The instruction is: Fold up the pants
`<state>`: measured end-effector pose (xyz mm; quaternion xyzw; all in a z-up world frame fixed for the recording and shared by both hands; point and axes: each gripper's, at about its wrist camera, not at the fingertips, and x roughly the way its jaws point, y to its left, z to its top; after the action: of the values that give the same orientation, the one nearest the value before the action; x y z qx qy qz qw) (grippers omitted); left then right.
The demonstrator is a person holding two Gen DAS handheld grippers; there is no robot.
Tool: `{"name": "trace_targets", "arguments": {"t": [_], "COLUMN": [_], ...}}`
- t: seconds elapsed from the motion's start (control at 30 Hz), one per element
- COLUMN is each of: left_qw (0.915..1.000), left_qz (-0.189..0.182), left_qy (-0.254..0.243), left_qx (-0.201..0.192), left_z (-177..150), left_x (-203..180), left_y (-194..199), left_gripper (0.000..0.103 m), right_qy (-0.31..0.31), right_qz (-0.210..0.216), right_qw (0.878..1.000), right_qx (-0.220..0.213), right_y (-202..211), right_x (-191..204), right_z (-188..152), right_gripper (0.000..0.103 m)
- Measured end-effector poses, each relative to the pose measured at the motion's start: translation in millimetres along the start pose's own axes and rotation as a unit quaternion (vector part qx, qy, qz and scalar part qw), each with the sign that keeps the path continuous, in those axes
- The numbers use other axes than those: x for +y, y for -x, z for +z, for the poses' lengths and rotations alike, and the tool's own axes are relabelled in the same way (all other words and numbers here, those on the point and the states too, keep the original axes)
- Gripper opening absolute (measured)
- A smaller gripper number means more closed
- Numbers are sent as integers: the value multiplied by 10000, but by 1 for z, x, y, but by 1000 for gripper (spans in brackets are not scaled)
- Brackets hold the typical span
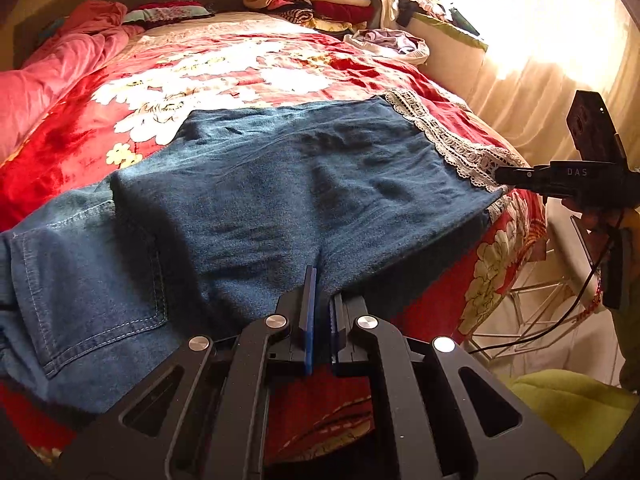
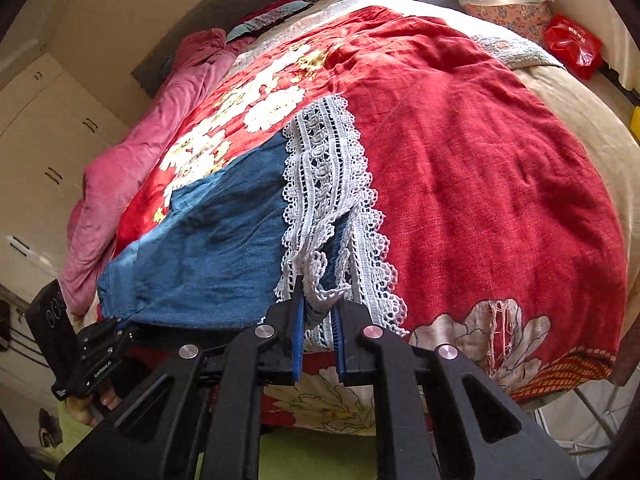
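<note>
A wide bed covered by a red blanket with large white flowers [image 1: 248, 68] fills most of both views. A rumpled pink quilt [image 1: 60, 68] is bunched along its far left side, and a stack of folded clothes in mixed colours [image 1: 316, 0] is piled at the head end, beside a brightly lit cream curtain [image 1: 540, 52].

The blue denim pants with white lace-trimmed hems [image 1: 280, 184] are spread across the near edge of the bed, folded over so that a stitched back pocket is seen at the left and the lace hems [image 2: 324, 184] lie at the right. The near edge of the denim hangs just over the side of the bed.

The black left gripper with blue pads [image 1: 322, 300] is pressed together on the near edge of the denim, about midway along the pants, with a pinch of cloth gathered between its fingers. The black right gripper with blue pads [image 2: 318, 312] is closed on the lace at the hem corner, a loop of white lace being caught between its pads. A hand [image 2: 94, 404] is glimpsed under the left gripper's handle in the right wrist view.
</note>
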<state>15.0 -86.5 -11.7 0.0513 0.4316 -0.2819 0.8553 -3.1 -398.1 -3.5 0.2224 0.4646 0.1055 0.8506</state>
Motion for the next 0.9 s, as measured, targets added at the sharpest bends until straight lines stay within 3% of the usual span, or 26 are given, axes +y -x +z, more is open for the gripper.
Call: {"name": "trace_targets", "arguments": {"t": [0.17, 0.33, 0.37, 0.4, 0.43, 0.53, 0.63, 0.77, 0.83, 0.9], "left_qw": [9999, 9997, 9997, 9997, 9997, 9996, 9998, 9986, 9955, 9897], "left_qz": [-31, -1, -17, -32, -36, -153, -138, 79, 385, 716], "left_qy": [-126, -77, -55, -24, -16, 38, 118, 434, 711, 1084], "left_qx": [111, 243, 250, 255, 255, 220, 80, -294, -486, -609], "left_z": [-7, -10, -10, -11, -11, -14, -15, -14, -16, -21], "left_x": [-7, -5, -4, -3, -3, -1, 3, 25, 44, 68], "left_y": [-6, -14, -13, -12, -10, -1, 15, 49, 67, 81], "left_gripper": [4, 5, 5, 6, 8, 37, 40, 51, 63, 68], "right_qy": [121, 79, 63, 41, 63, 354, 956, 1732, 2021, 2178], "right_qz": [-345, -363, -397, -553, -722, -810, -717, -431, -327, -319], "right_qw": [9993, 9991, 9988, 9981, 9973, 9951, 9903, 9829, 9785, 9755], "right_qx": [91, 191, 261, 266, 80, -452, -714, -455, -240, -45], "right_y": [-6, -15, -12, -6, 5, 35, 40, 1, -24, -44], "right_x": [-10, -16, -17, -17, -17, -8, 20, 63, 79, 89], "right_z": [-8, -14, -13, -10, -5, 8, 11, 2, -5, -11], "right_gripper": [11, 15, 21, 37, 41, 44, 54, 54, 54, 54]}}
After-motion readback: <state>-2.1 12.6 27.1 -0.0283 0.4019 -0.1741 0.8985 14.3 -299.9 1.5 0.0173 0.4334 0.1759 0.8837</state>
